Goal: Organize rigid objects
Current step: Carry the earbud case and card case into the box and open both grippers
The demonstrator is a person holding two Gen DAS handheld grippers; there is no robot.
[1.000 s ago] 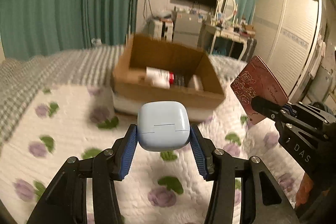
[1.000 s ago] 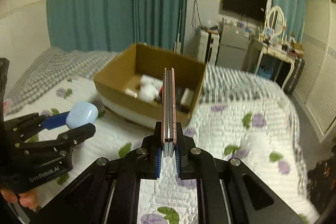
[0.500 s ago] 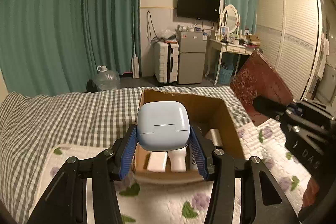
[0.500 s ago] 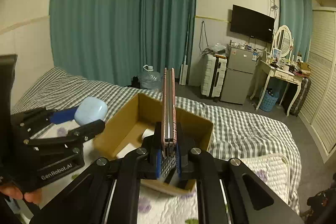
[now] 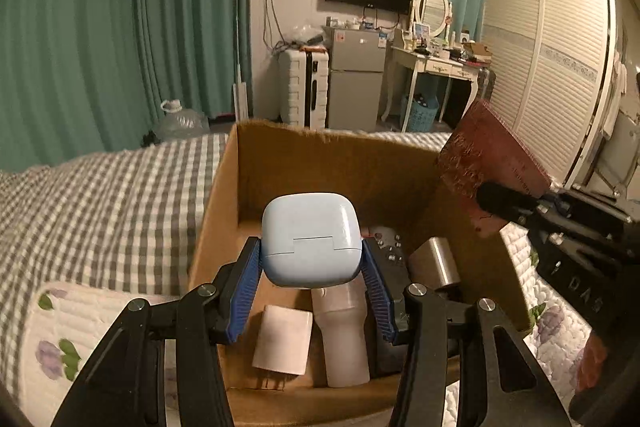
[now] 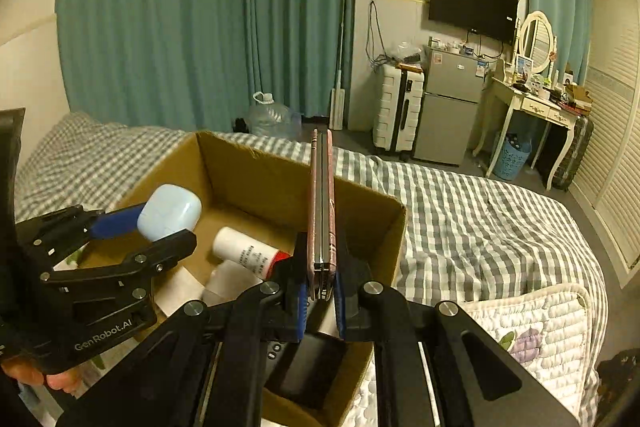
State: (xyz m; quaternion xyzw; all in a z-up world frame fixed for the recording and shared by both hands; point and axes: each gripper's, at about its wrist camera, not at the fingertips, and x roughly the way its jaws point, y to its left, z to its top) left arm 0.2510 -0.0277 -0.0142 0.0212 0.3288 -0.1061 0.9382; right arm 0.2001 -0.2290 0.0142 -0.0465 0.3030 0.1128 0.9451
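The left claw (image 5: 311, 281) is gripping a pale blue, rounded plastic earbud case (image 5: 309, 239) between its blue ribbed pads, holding it above the open brown cardboard box (image 5: 280, 163) that is sitting on the grey-checked bed (image 5: 100, 195). Below and just ahead of this claw, inside the box, a white rectangular charger block (image 5: 283, 343), a pale pink plastic bottle (image 5: 344, 339), a black remote (image 5: 386, 255) and a silver metal cylinder (image 5: 436, 263) are lying side by side. To its right, the right claw (image 6: 320, 301) is clenching a thin reddish-brown embossed case (image 6: 321, 203) by its lower edge, keeping it upright and edge-on over the box's near right corner. Ahead of and to the left of the right claw, a white tube with a red cap (image 6: 248, 251) is resting in the box.
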